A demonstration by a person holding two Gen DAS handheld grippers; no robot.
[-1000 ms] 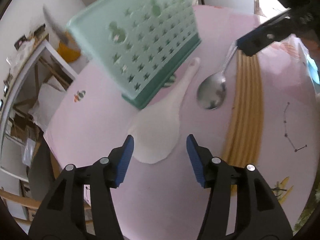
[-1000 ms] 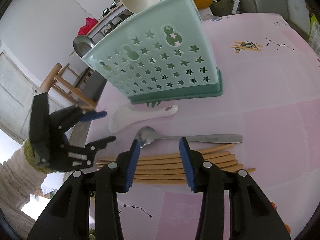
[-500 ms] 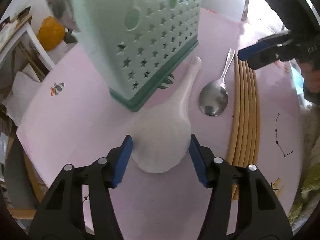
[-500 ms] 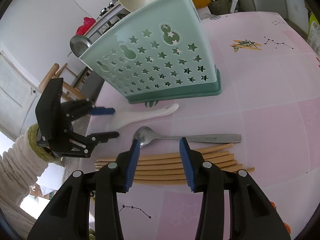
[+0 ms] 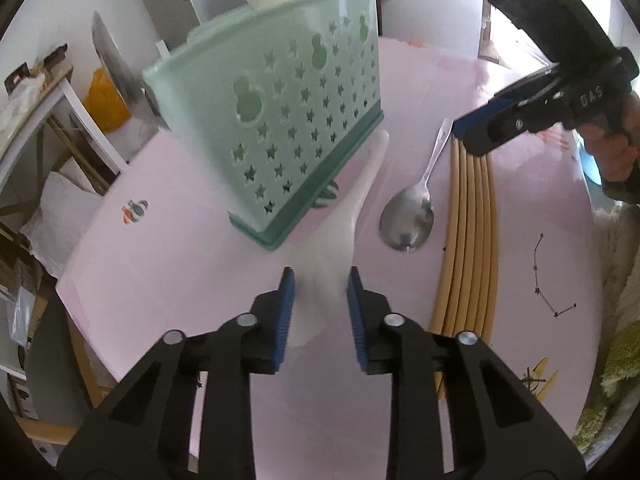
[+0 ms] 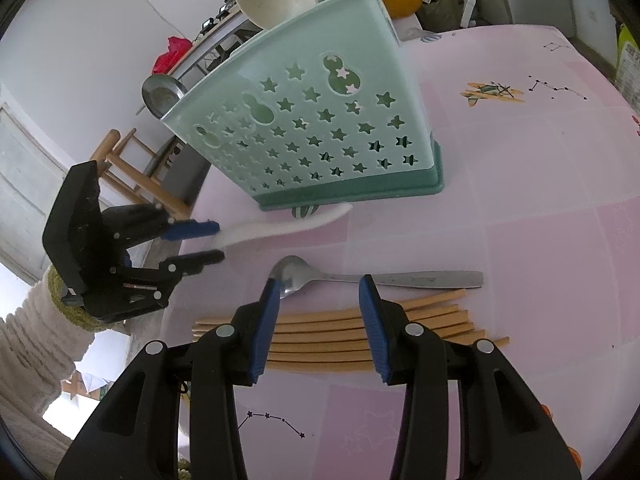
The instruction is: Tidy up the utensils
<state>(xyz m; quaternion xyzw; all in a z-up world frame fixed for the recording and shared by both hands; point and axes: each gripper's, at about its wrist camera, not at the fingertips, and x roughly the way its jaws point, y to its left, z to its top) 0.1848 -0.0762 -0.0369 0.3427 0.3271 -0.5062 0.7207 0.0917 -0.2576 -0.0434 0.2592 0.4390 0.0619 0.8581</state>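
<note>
White plastic rice paddle [image 5: 340, 216], near table's edge: left gripper [image 5: 320, 280] is closing around its blade; next, lifting into mint star-perforated caddy [image 5: 280, 128]. Right gripper [image 6: 316, 292] is hovering apart, empty.

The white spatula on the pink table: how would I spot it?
Find the mint-green star-cut utensil holder on the pink table. The white spatula lies along its base, its wide end between the closing left hand-held gripper. Unlike the steel spoon and chopsticks, it is flat white plastic.

White rice paddle [image 5: 340, 232] lay flat beside upright mint star-holed holder [image 5: 280, 120]; steel spoon [image 6: 360, 278], chopsticks [image 6: 340, 336] alongside
</note>
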